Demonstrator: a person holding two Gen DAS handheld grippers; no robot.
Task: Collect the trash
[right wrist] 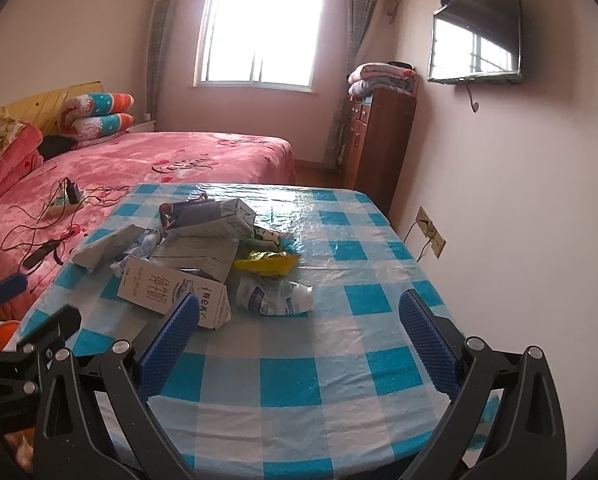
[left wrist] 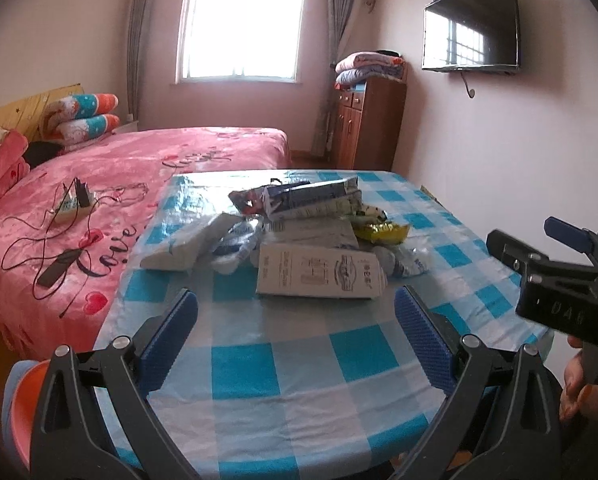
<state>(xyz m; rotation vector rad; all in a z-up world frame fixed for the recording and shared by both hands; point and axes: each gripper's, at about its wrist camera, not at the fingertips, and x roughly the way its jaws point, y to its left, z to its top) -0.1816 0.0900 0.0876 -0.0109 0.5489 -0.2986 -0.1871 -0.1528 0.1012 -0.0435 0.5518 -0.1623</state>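
Left wrist footage shows a pile of trash (left wrist: 299, 236) heaped on the table (left wrist: 299, 360), which is covered by a blue-and-white checked cloth. A white milk carton (left wrist: 319, 276) lies flat at the near edge of the pile, with a yellow wrapper (left wrist: 381, 232) behind it and a blue-and-white carton (left wrist: 311, 196) resting on top. The left gripper (left wrist: 297, 340) is held over the bare cloth just short of the white milk carton, its blue pads spread wide with nothing between them. Beside the table a pink bed (left wrist: 139, 168) is seen. Only this view catches the holder's fingers under the right gripper's body.

Right wrist footage alone reveals a crushed plastic bottle (right wrist: 275, 300) beside the carton, and a wall socket (right wrist: 431, 232) beyond the table. The right gripper (right wrist: 299, 344) is likewise spread wide and empty above the cloth.
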